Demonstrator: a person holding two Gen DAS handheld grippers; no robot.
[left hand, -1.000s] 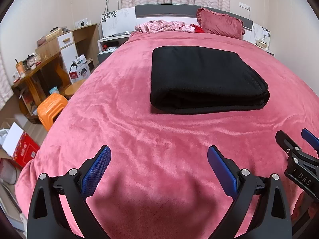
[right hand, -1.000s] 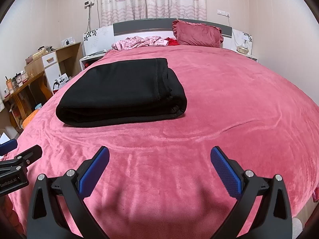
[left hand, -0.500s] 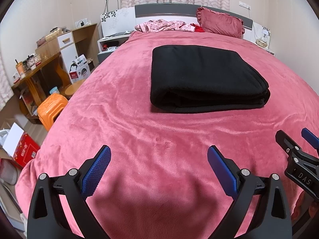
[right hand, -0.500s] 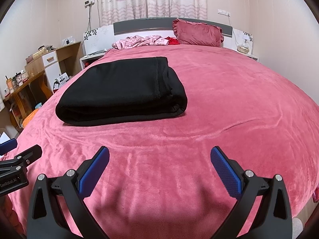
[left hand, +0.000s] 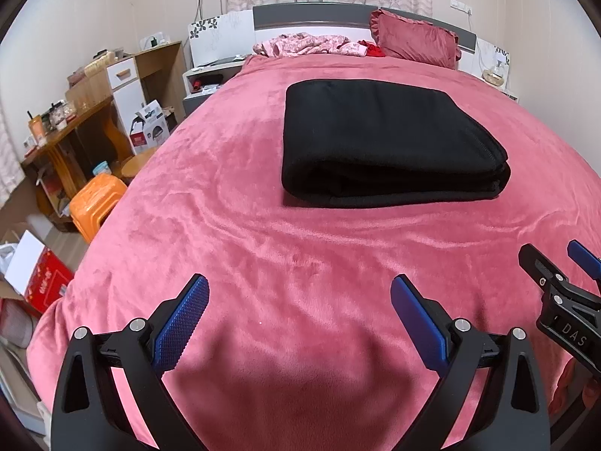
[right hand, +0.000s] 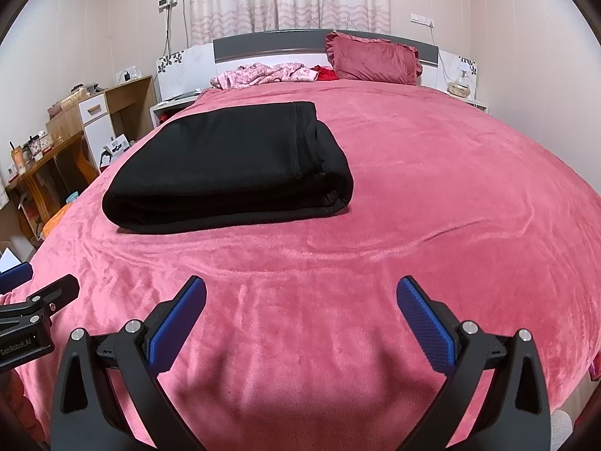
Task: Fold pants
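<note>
The pants [left hand: 383, 143] lay as a folded black stack; their lower layers and any waistband or leg ends were hidden inside the folds. The right gripper [left hand: 563, 267] was cut off by the left wrist view's right edge, and the left gripper [right hand: 33, 282] by the right wrist view's left edge. Items on the desk [left hand: 71, 127] were too small to identify. The stool [right hand: 56, 221] was mostly hidden behind the bed [right hand: 450, 188].

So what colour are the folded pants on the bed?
Plain black; the folded pants show best in the right wrist view.
</note>
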